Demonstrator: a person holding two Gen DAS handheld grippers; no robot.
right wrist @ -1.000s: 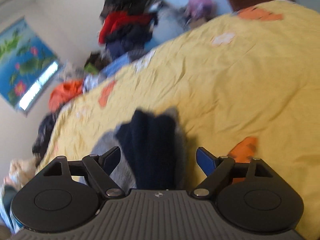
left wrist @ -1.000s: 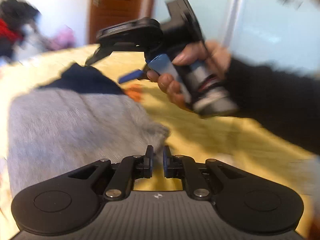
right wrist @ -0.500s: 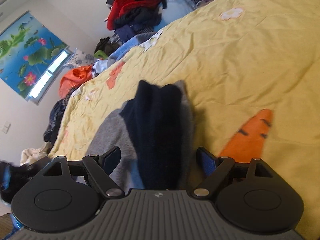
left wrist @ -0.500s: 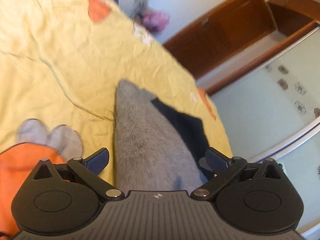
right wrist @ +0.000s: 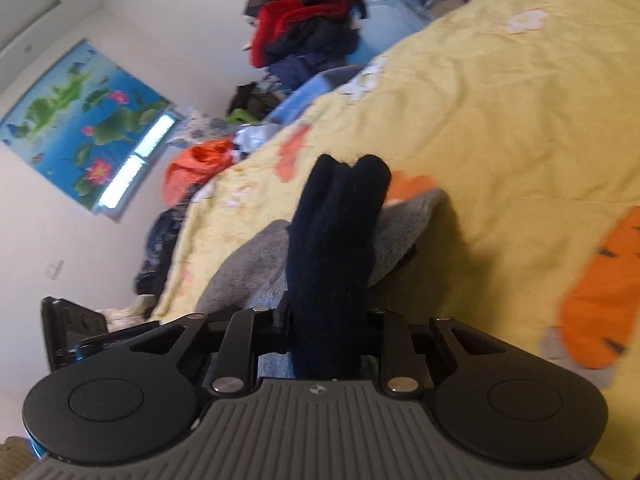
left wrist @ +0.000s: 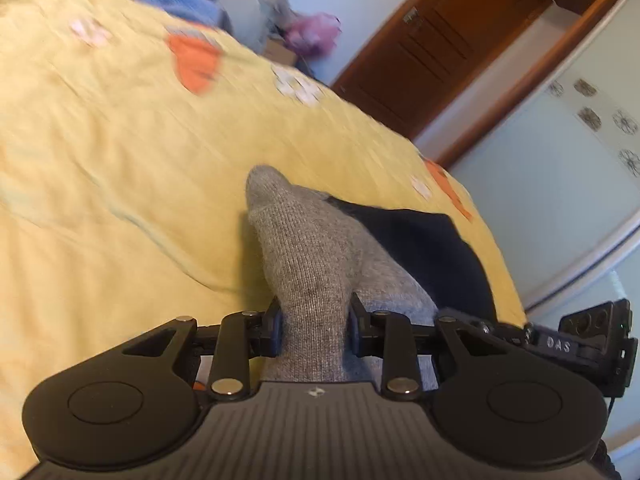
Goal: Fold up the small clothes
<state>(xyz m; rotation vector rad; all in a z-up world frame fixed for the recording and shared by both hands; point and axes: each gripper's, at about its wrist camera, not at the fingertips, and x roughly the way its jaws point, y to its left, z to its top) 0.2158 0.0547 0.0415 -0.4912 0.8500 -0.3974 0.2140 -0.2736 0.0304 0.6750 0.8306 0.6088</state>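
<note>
A small knit garment, grey (left wrist: 308, 256) with a dark navy part (left wrist: 432, 248), lies on the yellow bedspread (left wrist: 120, 160). My left gripper (left wrist: 315, 326) is shut on a bunched fold of the grey knit, which pokes up between the fingers. My right gripper (right wrist: 326, 330) is shut on the navy part (right wrist: 336, 232), which stands up in folds, with grey knit (right wrist: 248, 268) behind it. The right gripper's body shows at the right edge of the left wrist view (left wrist: 580, 344).
The bedspread has orange carrot prints (right wrist: 600, 292) and white flowers. Piles of clothes (right wrist: 308, 28) stand beyond the bed's far edge. A wooden door (left wrist: 440, 40) and a pale wardrobe front (left wrist: 560, 168) are to the right. A lotus picture (right wrist: 80, 120) hangs on the wall.
Both grippers were open over the garment half a second ago; both have closed, the left on the grey knit and the right on the navy part. Both cameras shifted slightly.
</note>
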